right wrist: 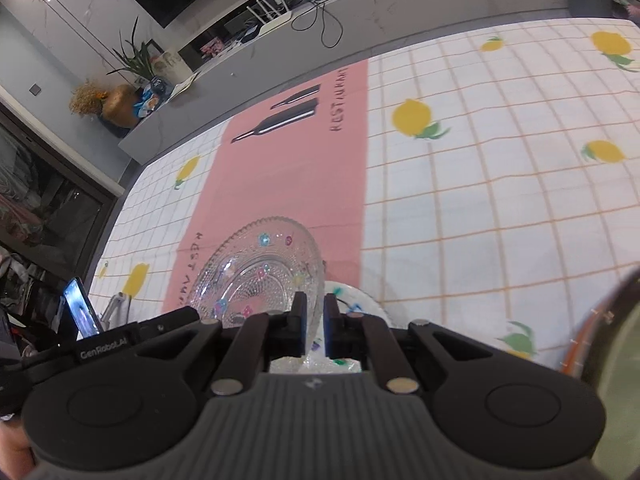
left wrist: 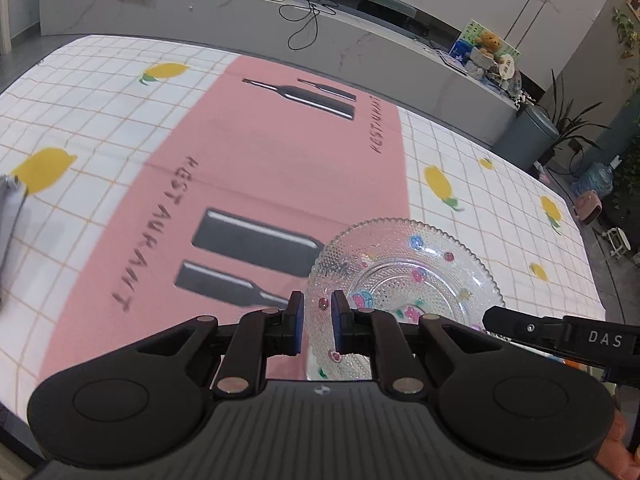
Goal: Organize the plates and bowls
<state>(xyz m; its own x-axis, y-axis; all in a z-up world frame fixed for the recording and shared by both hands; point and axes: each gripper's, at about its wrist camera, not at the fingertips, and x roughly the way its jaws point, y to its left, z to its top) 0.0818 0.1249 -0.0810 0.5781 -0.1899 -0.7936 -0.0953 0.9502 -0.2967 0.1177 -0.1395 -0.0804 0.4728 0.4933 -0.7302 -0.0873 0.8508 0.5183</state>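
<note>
A clear, beaded glass plate [left wrist: 404,276] with small painted flowers hangs tilted above the table, held between both grippers. My left gripper [left wrist: 317,304] is shut on the plate's left rim, which sits between the blue pads. The right gripper's black body [left wrist: 580,338] comes in from the right edge at the plate's far side. In the right wrist view the same glass plate [right wrist: 256,268] lies to the left, and my right gripper [right wrist: 315,308] is shut on its right rim. A white plate [right wrist: 356,300] with painted marks lies on the table just below, partly hidden.
The table wears a lemon-check cloth [left wrist: 480,208] with a pink bottle-print placemat [left wrist: 280,152] in the middle. A round dish with an orange rim [right wrist: 588,340] sits blurred at the right. A phone on a stand [right wrist: 80,312] is at the left edge. A grey counter [left wrist: 360,36] runs behind the table.
</note>
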